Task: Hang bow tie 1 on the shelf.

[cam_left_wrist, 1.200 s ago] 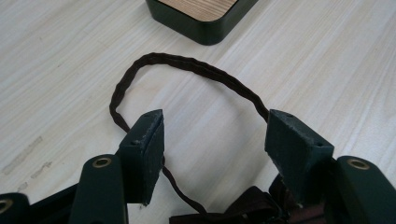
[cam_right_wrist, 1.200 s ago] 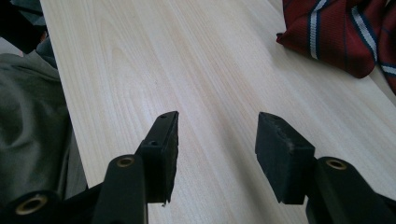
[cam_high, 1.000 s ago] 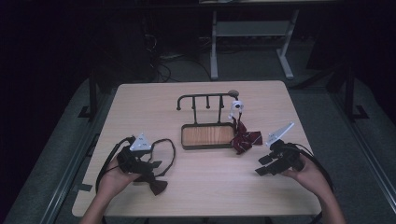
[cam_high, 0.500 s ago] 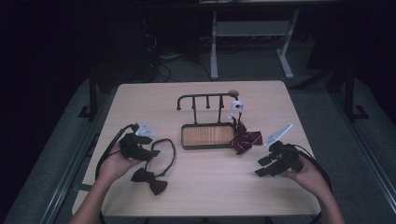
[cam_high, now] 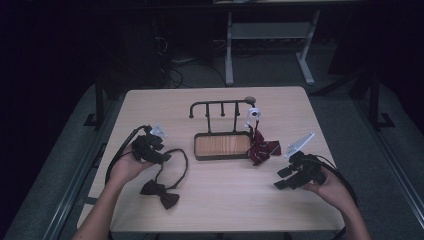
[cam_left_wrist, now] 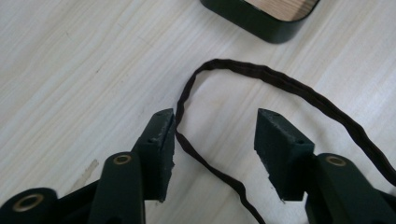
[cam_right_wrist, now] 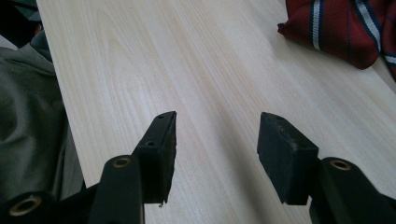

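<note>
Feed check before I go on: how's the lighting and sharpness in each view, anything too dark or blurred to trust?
High view: the table is lit, the room behind nearly black; dark bow tie shows little detail. Left gripper view: bright and even, the strap sharp, the near jaws slightly soft. Right gripper view: wood grain crisp, the striped red tie a little soft, the lower left edge dim.
</note>
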### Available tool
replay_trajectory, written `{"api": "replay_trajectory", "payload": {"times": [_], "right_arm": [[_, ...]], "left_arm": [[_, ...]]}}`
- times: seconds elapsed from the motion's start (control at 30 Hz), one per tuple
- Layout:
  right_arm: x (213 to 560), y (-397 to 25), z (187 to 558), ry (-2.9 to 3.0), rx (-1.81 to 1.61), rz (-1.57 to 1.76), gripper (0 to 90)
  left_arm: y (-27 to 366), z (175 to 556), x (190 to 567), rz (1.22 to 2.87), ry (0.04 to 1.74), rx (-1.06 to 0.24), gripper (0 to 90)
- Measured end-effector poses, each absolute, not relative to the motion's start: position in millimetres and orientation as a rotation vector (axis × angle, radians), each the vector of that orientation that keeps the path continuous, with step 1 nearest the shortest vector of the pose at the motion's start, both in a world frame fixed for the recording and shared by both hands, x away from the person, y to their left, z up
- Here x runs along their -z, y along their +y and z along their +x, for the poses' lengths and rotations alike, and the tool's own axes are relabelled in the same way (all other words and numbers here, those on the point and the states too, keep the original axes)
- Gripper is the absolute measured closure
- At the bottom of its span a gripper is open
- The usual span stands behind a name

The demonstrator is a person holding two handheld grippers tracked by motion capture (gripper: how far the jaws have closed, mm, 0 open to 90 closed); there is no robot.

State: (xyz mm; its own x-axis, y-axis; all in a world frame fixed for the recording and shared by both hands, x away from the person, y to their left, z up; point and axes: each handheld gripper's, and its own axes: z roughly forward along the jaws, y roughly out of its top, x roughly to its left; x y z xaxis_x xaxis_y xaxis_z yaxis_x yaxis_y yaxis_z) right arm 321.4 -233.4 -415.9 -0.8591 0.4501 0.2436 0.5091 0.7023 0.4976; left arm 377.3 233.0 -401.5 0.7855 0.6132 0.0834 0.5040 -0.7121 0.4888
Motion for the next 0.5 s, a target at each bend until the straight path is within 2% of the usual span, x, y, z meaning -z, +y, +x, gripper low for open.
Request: {"api": "replay_trajectory", "payload": {"times": [0.5], "right_arm": [[415,-234,321,-2.807,0.867,-0.792,47.3]], "left_arm": [[239,398,422,2.59,0.937,-0.269,54.6]]}}
